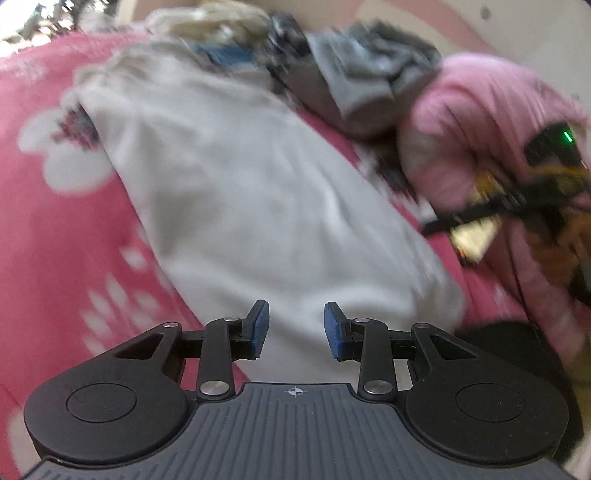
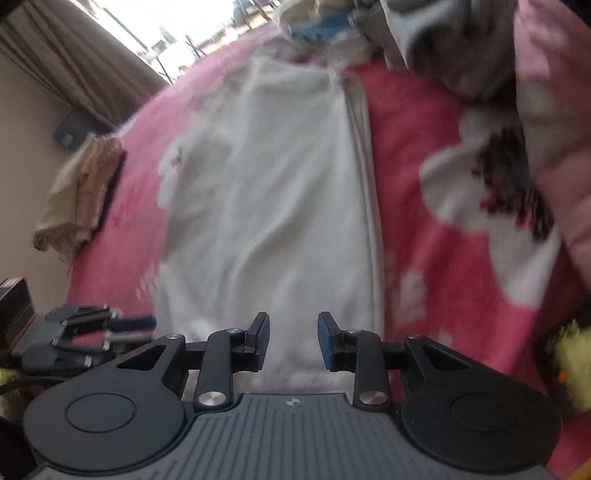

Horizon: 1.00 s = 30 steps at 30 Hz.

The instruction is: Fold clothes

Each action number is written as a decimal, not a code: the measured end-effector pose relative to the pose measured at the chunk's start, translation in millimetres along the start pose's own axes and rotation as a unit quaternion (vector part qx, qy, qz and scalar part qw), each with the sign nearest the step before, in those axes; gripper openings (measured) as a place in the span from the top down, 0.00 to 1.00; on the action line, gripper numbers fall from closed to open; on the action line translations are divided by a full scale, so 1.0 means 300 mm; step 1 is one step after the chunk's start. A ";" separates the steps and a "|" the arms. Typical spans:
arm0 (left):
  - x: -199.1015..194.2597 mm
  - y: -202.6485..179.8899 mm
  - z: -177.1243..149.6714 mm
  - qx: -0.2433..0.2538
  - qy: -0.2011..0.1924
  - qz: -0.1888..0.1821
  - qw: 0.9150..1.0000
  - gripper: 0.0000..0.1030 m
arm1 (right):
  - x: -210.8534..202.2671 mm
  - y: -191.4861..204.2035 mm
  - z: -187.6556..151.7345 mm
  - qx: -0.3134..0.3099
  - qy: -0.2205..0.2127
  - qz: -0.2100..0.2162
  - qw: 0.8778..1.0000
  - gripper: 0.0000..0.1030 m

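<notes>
White garment (image 2: pixel 273 192) is lying lengthwise on the pink bed cover (image 2: pixel 406 177), folded into a long strip. Left claw (image 1: pixel 295 328) and right claw (image 2: pixel 293 339) are hovering over the garment's near end, both partly open, gripping nothing. Pinch both near corners evenly before folding away.

White cotton garment (image 2: pixel 273 192) on pink bedspread with white flower print (image 2: pixel 424 147); grey folded clothes (image 1: pixel 369 74), blue denim piece (image 1: pixel 229 55), beige curtain (image 2: pixel 74 55), blue gripper pads (image 1: pixel 260 330).

A pink bedspread (image 2: pixel 399 155) with white flowers is covering the bed; a beige curtain (image 2: pixel 74 55) is hanging beside a bright window (image 2: pixel 192 26).
</notes>
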<state>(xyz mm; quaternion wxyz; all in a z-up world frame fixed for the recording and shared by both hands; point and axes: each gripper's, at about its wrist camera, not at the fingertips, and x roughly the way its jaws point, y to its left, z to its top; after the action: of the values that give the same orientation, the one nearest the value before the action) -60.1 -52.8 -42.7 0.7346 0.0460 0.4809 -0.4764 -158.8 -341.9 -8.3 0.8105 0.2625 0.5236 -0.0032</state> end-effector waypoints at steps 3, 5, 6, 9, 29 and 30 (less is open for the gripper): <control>0.040 -0.041 -0.073 0.016 0.043 0.010 0.999 0.69 | 0.047 -0.009 -0.031 0.002 0.013 -0.053 0.998 0.74; 0.036 -0.053 -0.090 0.023 0.045 0.016 0.999 0.69 | 0.024 0.008 -0.049 0.009 -0.005 -0.060 0.998 0.73; 0.028 -0.057 -0.094 0.027 0.043 0.018 0.999 0.69 | 0.008 0.032 -0.052 0.001 -0.021 -0.069 0.997 0.72; -0.009 -0.056 -0.073 0.026 0.033 0.016 0.999 0.68 | -0.030 0.113 -0.054 -0.017 -0.081 -0.073 0.994 0.71; 0.045 -0.038 -0.040 0.007 0.036 0.011 0.999 0.68 | 0.132 0.243 0.003 -0.024 -0.079 -0.070 0.994 0.71; 0.045 -0.037 -0.040 0.007 0.036 0.010 0.999 0.68 | 0.134 0.240 0.000 -0.022 -0.078 -0.070 0.994 0.71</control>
<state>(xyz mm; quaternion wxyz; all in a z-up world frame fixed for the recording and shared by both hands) -75.2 -61.4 -54.9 0.7212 0.0728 0.5031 -0.4705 -120.3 -269.0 -12.0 0.8521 0.2064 0.4759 -0.0695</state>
